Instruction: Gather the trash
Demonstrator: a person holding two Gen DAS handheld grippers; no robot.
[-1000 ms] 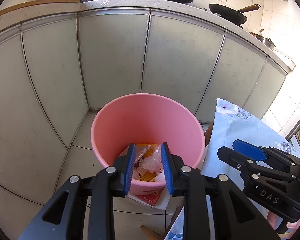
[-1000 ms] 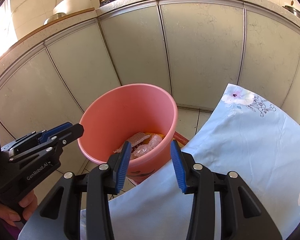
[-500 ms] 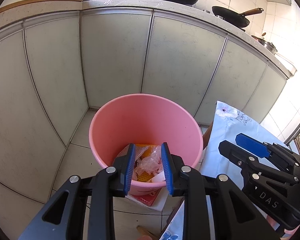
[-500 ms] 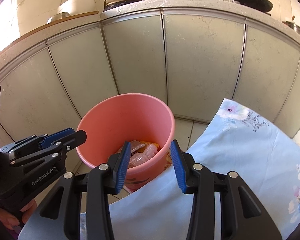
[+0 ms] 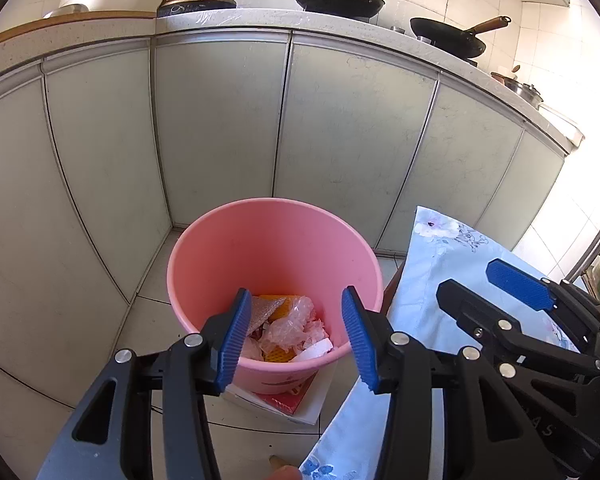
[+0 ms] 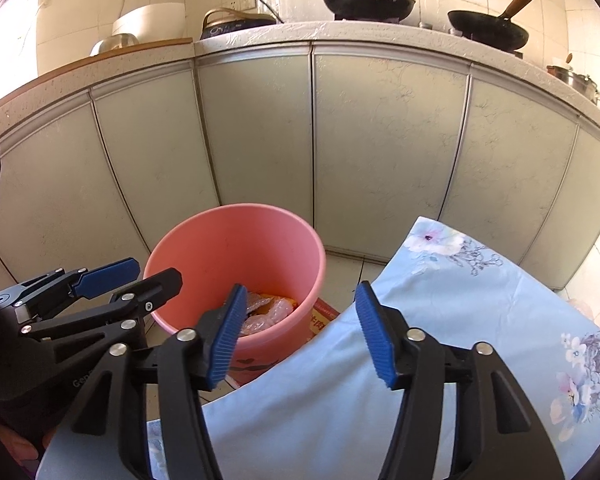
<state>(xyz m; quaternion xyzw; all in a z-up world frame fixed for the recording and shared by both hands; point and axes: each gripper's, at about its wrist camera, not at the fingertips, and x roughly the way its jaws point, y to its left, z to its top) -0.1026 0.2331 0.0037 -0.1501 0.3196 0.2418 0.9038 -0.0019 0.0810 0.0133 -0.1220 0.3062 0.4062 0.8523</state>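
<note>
Left wrist view shows the left gripper point(image 5: 296, 336) above the near rim of the pink bucket point(image 5: 220, 248). Its jaws have just been opening and now stand wide, with nothing between them. The trash point(image 5: 288, 328), crumpled plastic film and yellow wrappers, lies at the bottom of the bucket. Further right, the right gripper point(image 6: 300, 332) hangs over the edge of the blue floral cloth point(image 6: 480, 300); its jaws have also just been opening and hold nothing.

I think a low sideways move could knock the light bucket, which stands on a flat red and white package point(image 5: 292, 400) and may tip. The cabinet doors point(image 5: 220, 120) behind leave little room; above the bucket it is free.
</note>
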